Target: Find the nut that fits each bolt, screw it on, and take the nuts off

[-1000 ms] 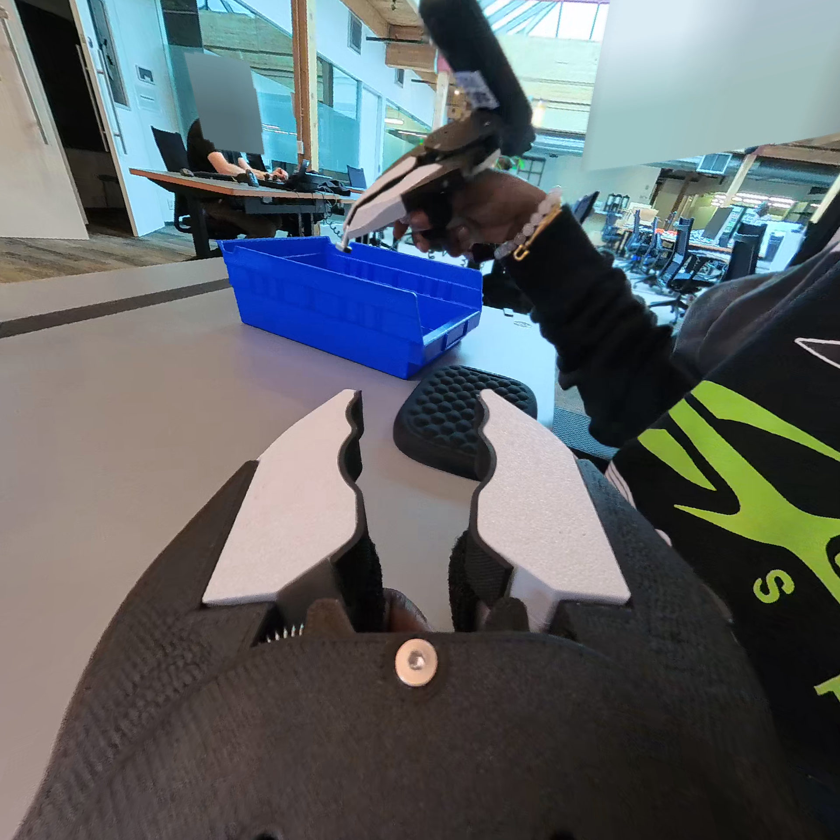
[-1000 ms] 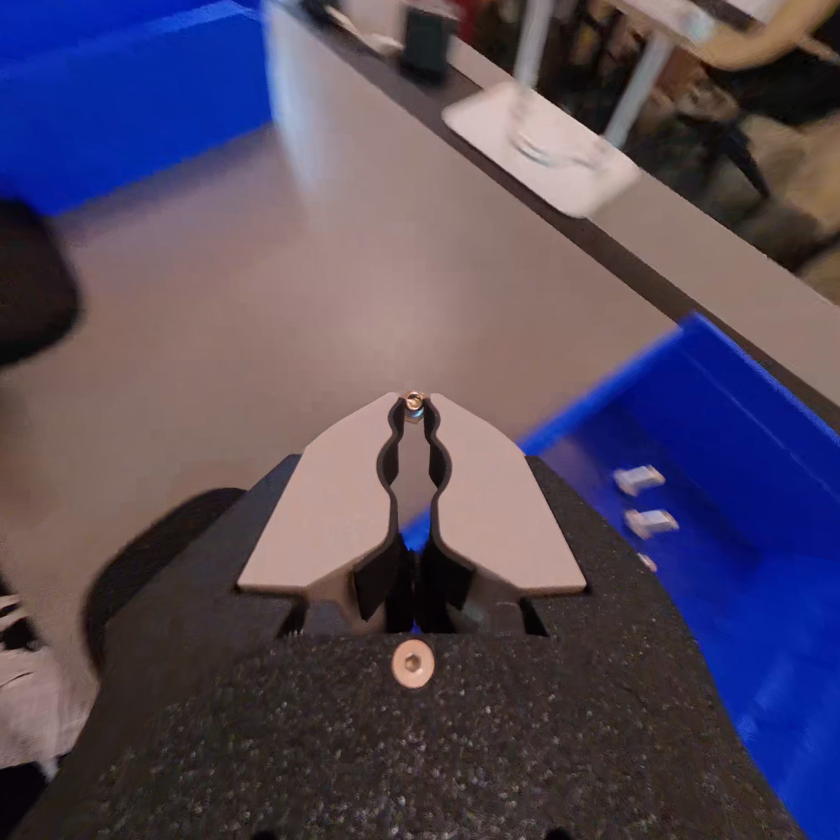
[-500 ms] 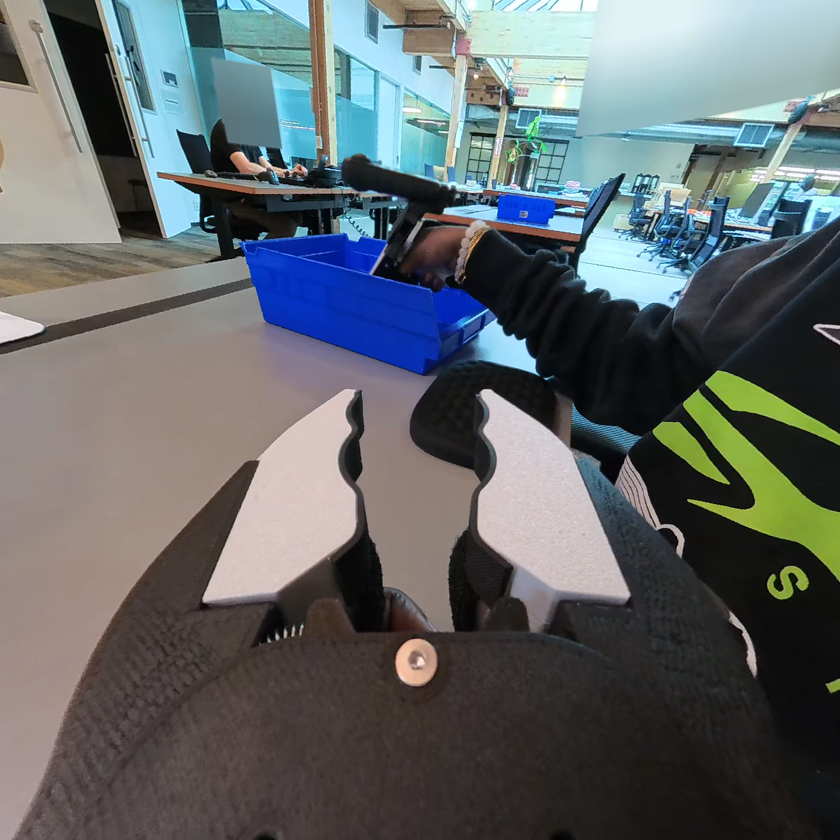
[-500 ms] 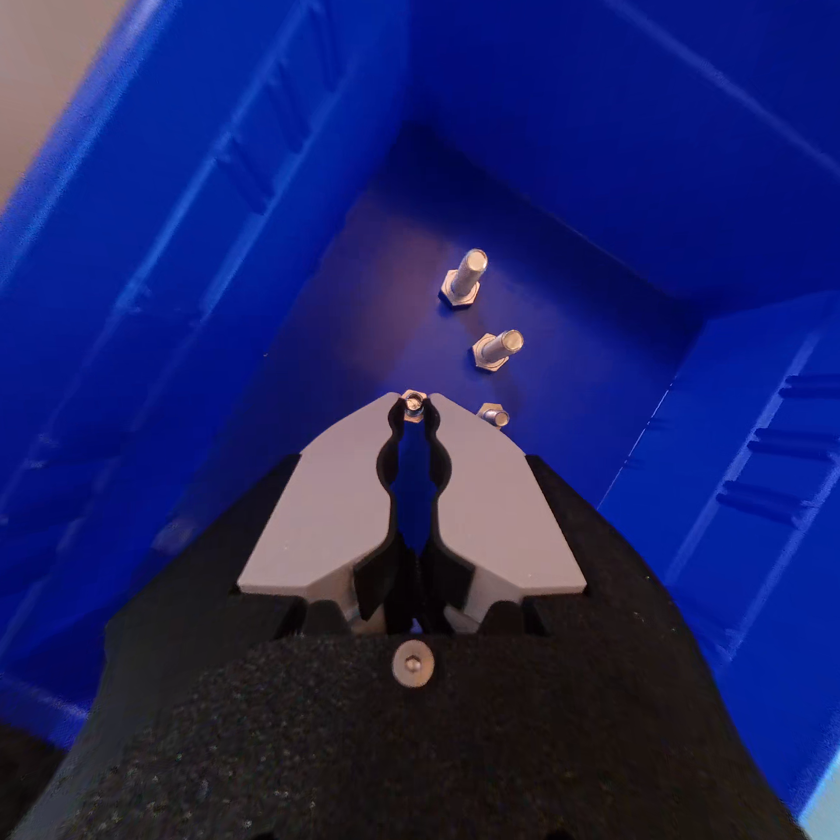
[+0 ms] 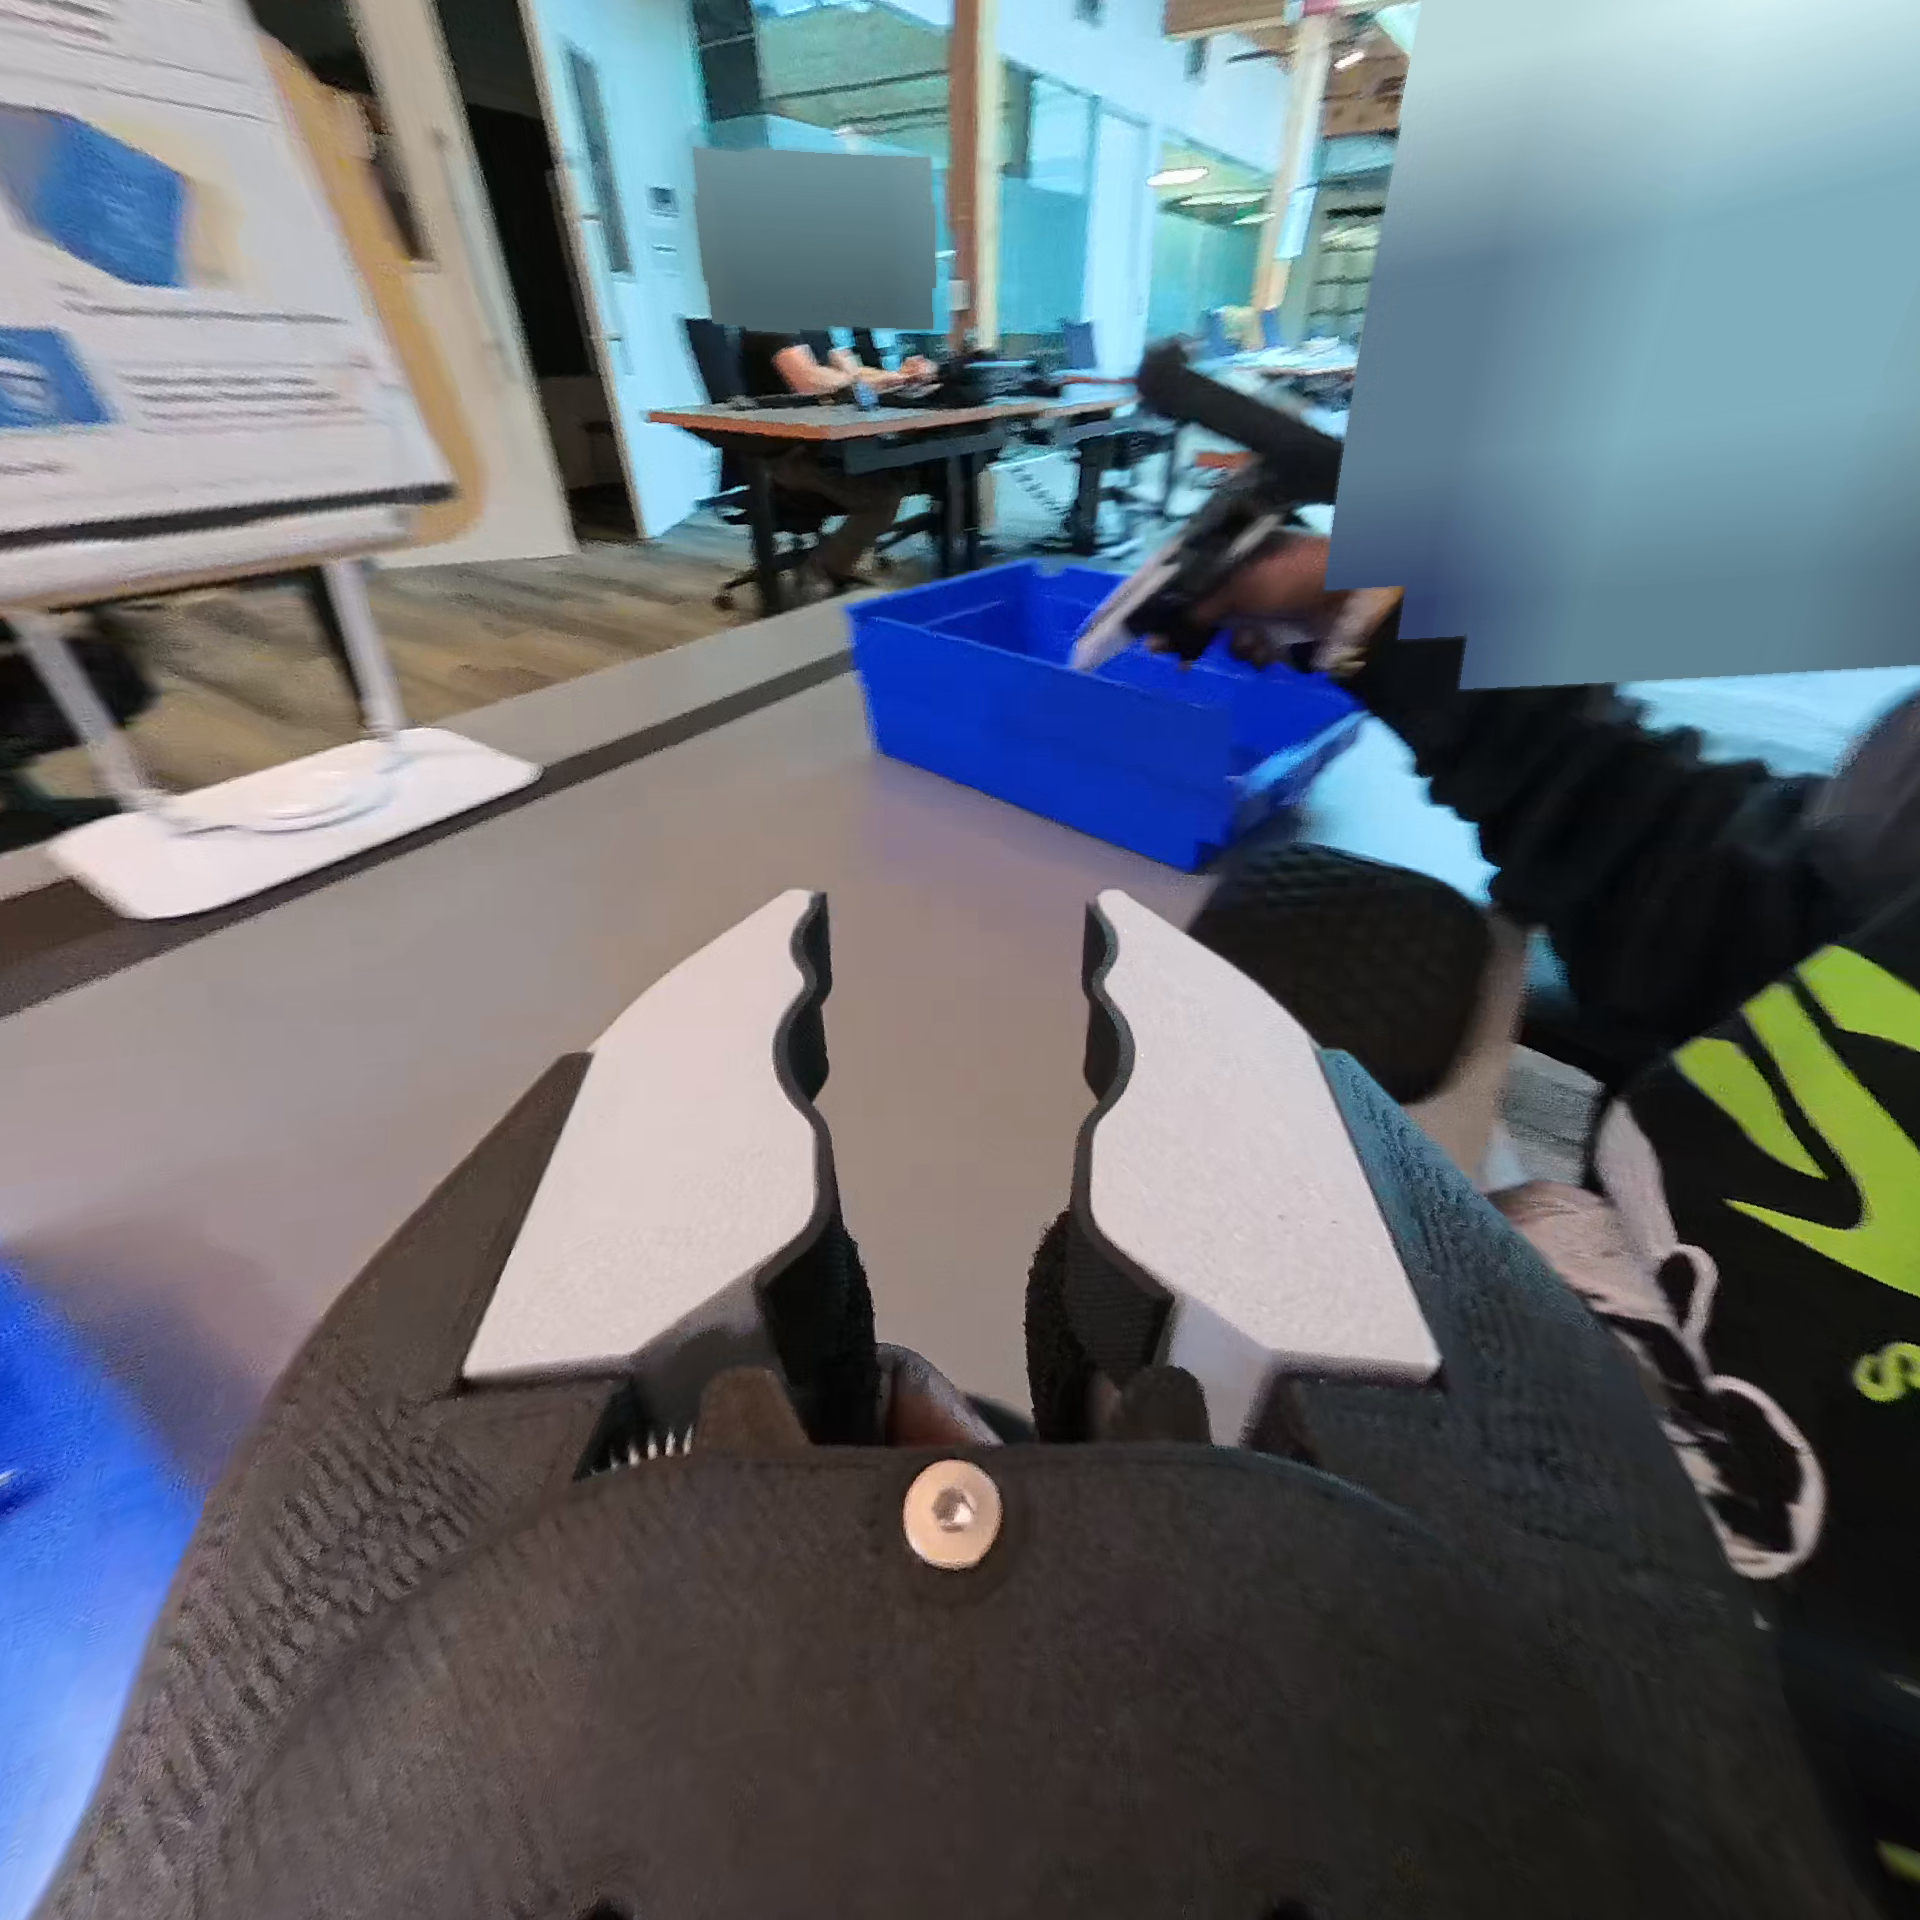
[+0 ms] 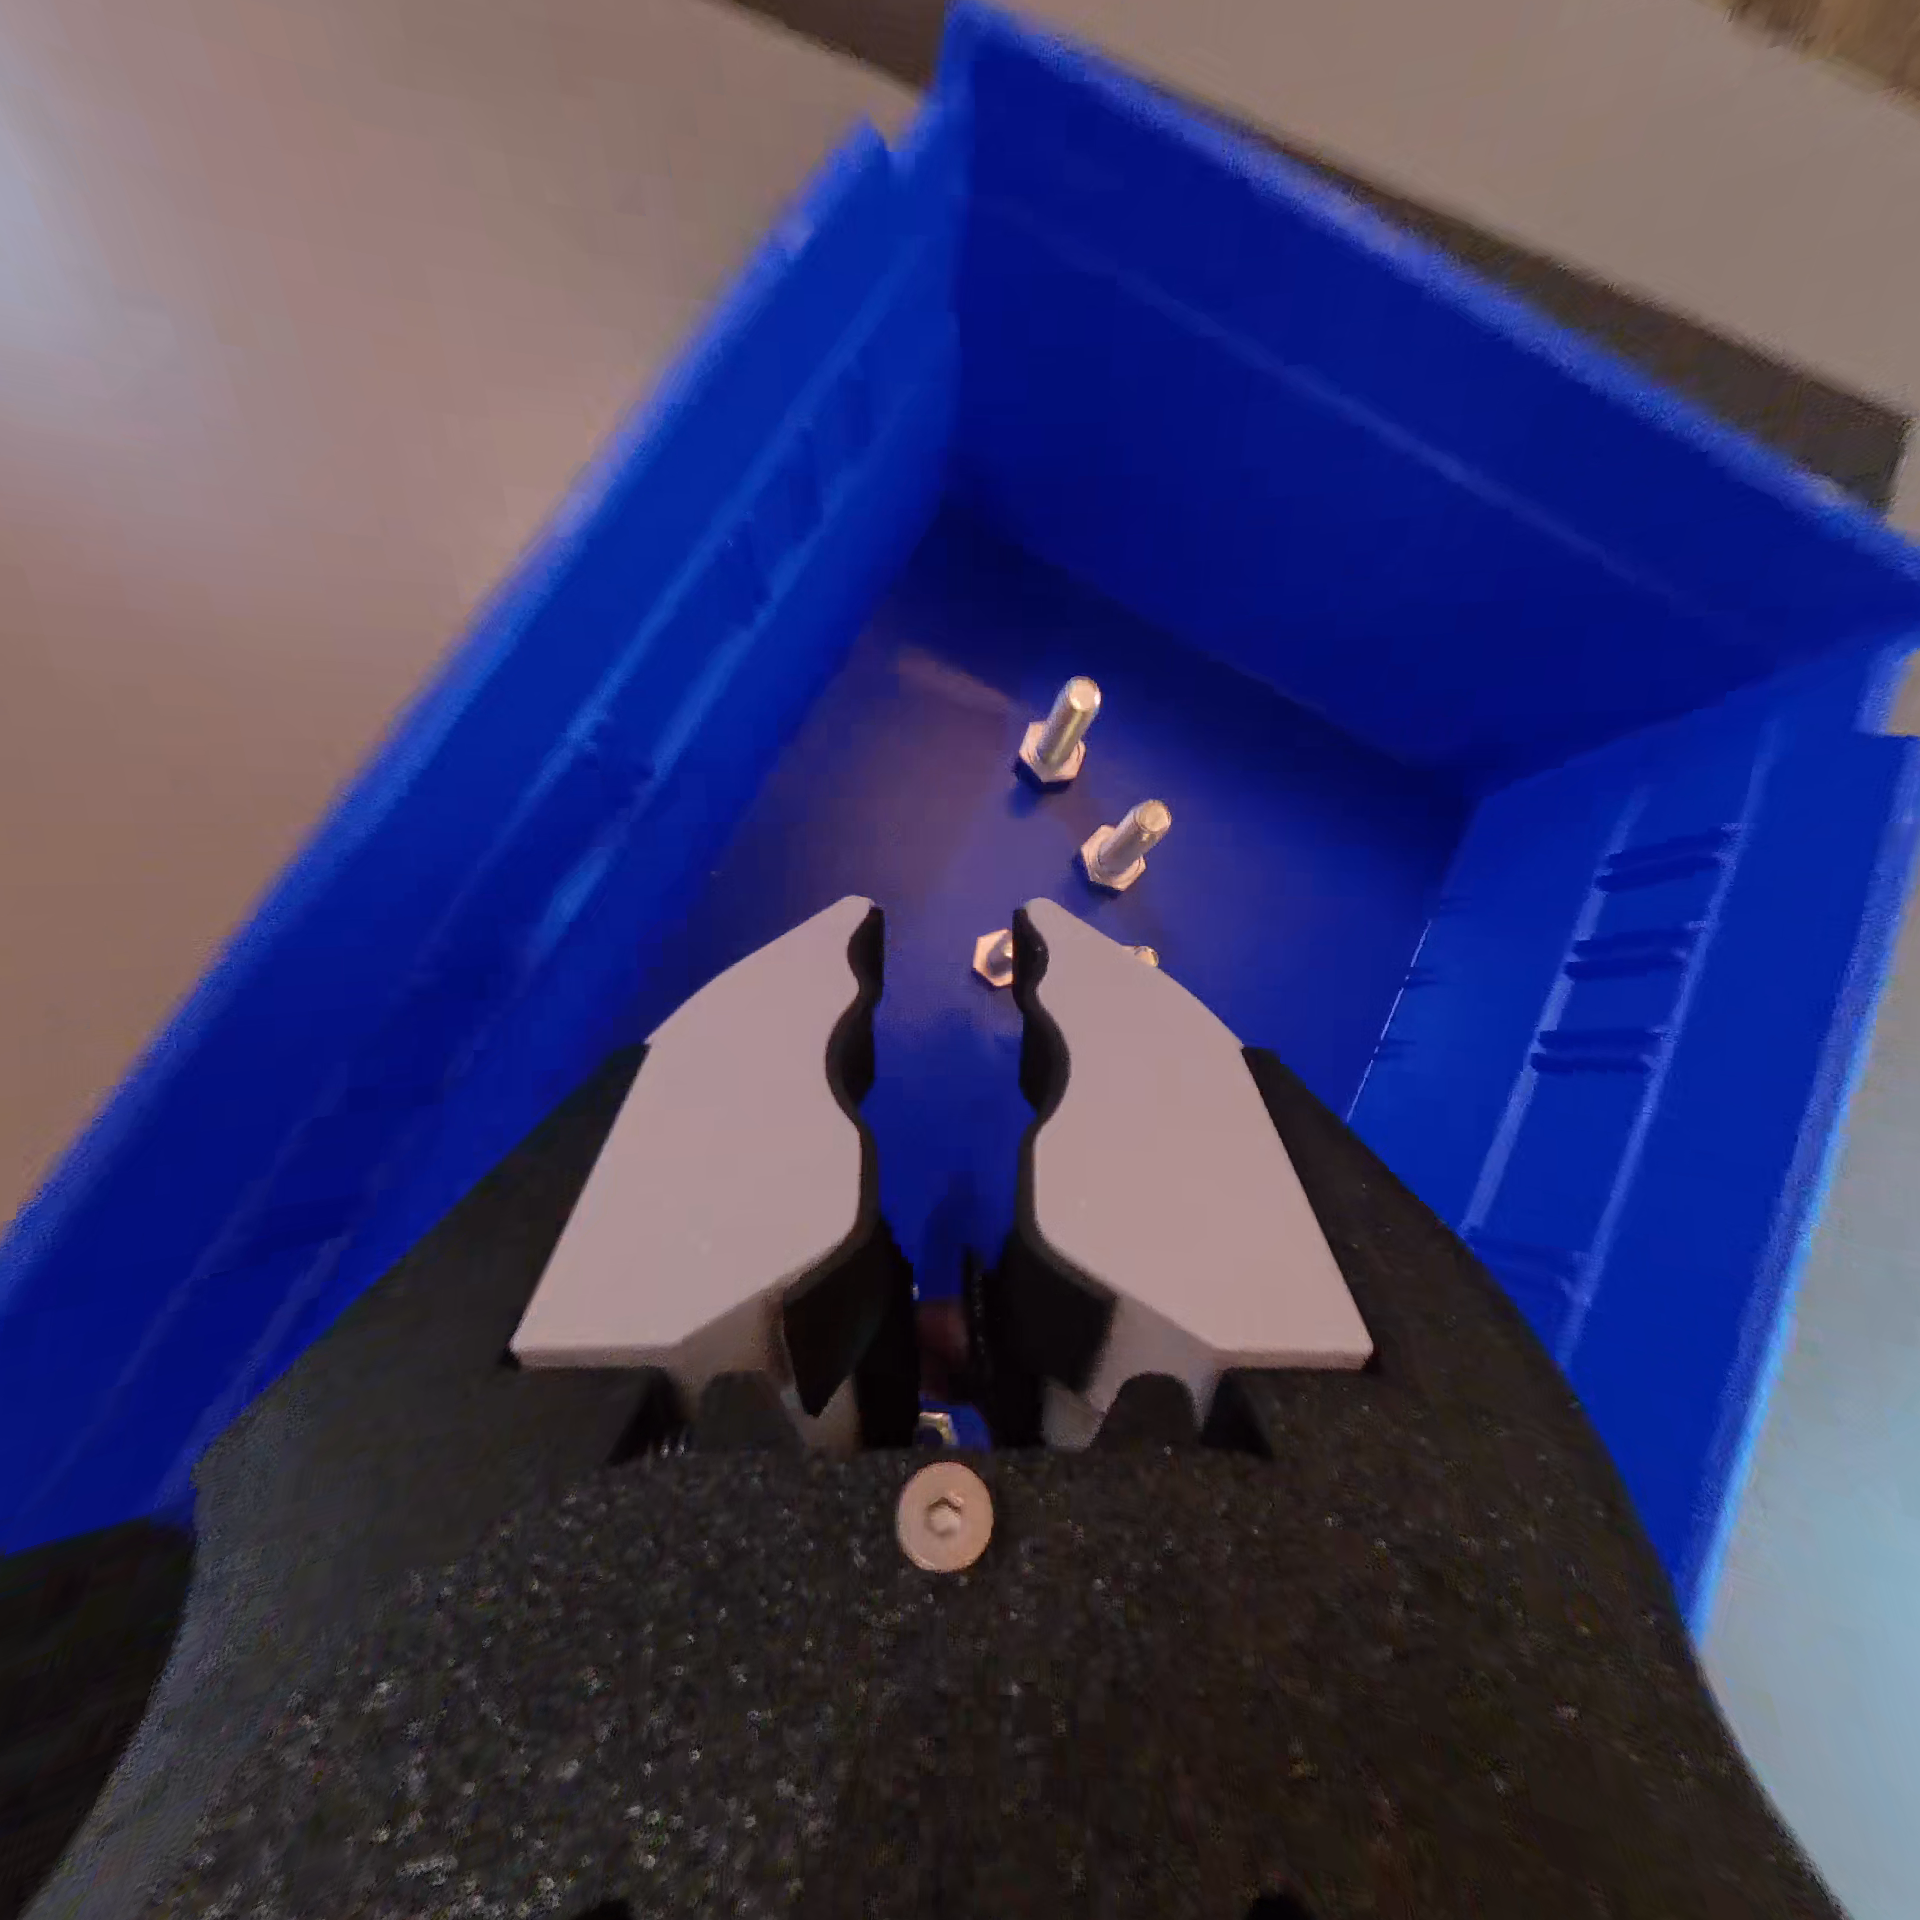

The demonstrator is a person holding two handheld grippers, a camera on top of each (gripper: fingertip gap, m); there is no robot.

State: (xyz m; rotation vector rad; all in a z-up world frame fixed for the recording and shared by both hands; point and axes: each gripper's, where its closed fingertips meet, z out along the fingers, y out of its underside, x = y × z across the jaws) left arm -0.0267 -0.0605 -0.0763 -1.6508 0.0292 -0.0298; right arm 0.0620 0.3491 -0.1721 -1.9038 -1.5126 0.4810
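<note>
My right gripper point(image 6: 948, 920) is open and nothing is between its pads; it hangs over a compartment of the blue bin point(image 6: 644, 790). Two silver bolts point(image 6: 1060, 732) point(image 6: 1127, 842) stand on their heads on the bin floor. A third bolt point(image 6: 992, 954) sits just past my right fingertip, partly hidden by it. My left gripper point(image 5: 956, 914) is open and empty above the grey table point(image 5: 520, 997). The left wrist view shows the bin point(image 5: 1039, 717) at the far right of the table, with the right gripper point(image 5: 1117, 618) dipping into it.
A black honeycomb pad point(image 5: 1351, 966) lies near the table's right edge, in front of the bin. A white stand base point(image 5: 291, 810) with a sign board point(image 5: 177, 270) stands at the far left. A blurred blue shape point(image 5: 62, 1507) is at my lower left. A person's dark sleeve point(image 5: 1621, 821) reaches across on the right. Tip to tip, the grippers are about 45 cm apart. The blurred blue shape point(image 5: 62, 1507) is about 25 cm from my left fingertips and 55 cm from my right.
My right gripper moved down into the bin and its jaws opened; the small nut pinched at its tips is gone from them. My left gripper stayed open and swung left.
</note>
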